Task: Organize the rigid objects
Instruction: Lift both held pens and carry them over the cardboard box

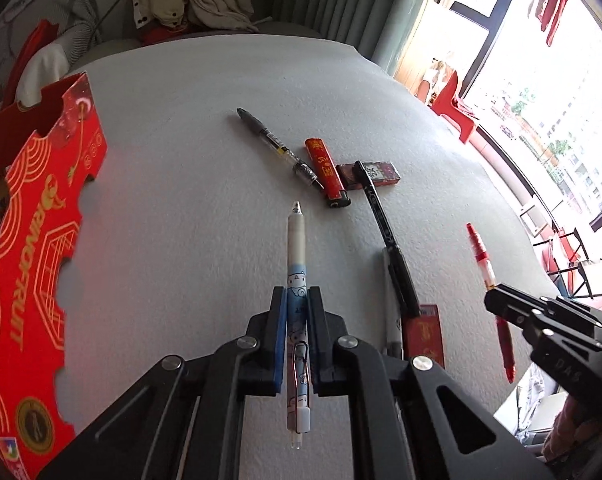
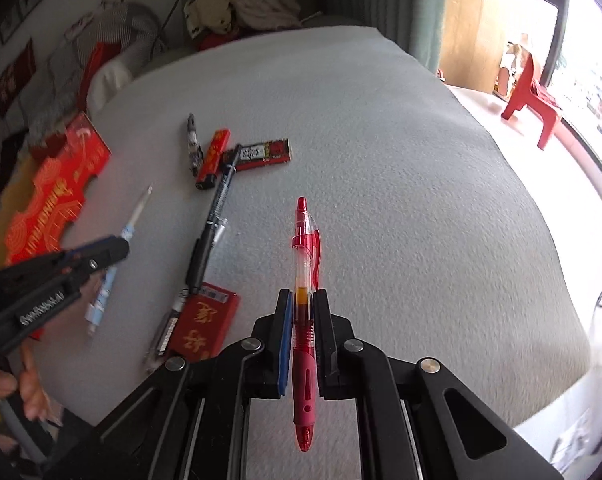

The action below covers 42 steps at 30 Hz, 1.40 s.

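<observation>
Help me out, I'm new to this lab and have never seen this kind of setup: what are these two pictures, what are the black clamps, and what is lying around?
There is no robot here. A person holds a two-finger clamp in each hand, and each clamp carries a wide-angle camera looking along its fingers. One picture comes from the left gripper, the other from the right gripper.

The left one is shut on a blue and white cartoon pen. The right one is shut on a red pen.

On the grey cloth-covered table lie a clear black-ink pen, a red lighter, a dark red flat pack, a black pen and a red pack. At the left stands a red printed carton.
</observation>
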Motion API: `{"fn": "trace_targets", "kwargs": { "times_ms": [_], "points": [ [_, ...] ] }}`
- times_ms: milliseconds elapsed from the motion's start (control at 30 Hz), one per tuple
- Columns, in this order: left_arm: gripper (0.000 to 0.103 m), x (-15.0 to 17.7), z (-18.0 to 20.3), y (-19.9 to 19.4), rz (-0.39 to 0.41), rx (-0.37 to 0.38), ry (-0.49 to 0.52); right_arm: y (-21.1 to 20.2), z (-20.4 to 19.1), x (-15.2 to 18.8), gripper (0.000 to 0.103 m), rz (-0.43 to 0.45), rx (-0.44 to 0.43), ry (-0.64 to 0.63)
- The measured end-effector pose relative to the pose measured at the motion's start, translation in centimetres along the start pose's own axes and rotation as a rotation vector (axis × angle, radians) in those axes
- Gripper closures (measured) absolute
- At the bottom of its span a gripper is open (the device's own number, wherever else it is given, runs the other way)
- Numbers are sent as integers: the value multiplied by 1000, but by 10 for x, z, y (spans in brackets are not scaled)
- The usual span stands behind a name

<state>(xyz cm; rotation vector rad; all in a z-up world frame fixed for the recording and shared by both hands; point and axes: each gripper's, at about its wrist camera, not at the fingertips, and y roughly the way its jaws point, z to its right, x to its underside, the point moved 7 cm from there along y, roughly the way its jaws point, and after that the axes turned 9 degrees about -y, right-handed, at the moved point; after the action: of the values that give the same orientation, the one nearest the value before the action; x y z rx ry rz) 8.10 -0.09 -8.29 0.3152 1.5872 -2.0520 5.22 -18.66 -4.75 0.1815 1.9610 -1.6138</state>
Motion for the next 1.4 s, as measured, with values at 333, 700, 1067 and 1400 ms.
{"fn": "trace_targets", "kwargs": {
  "times_ms": [333,700,1067,1400],
  "points": [
    [93,13,7,-15,12,2,10,-16,-1,12,92,14,-53,99],
    [93,16,22,-45,77,33,55,-24,-5,11,92,26,-54,134],
    [93,11,24,-72,135,56,69,-38,-21,-1,92,57,-44,110],
    [93,4,15,-96,179,75,47,-41,-46,-10,92,61,-51,73]
  ]
}}
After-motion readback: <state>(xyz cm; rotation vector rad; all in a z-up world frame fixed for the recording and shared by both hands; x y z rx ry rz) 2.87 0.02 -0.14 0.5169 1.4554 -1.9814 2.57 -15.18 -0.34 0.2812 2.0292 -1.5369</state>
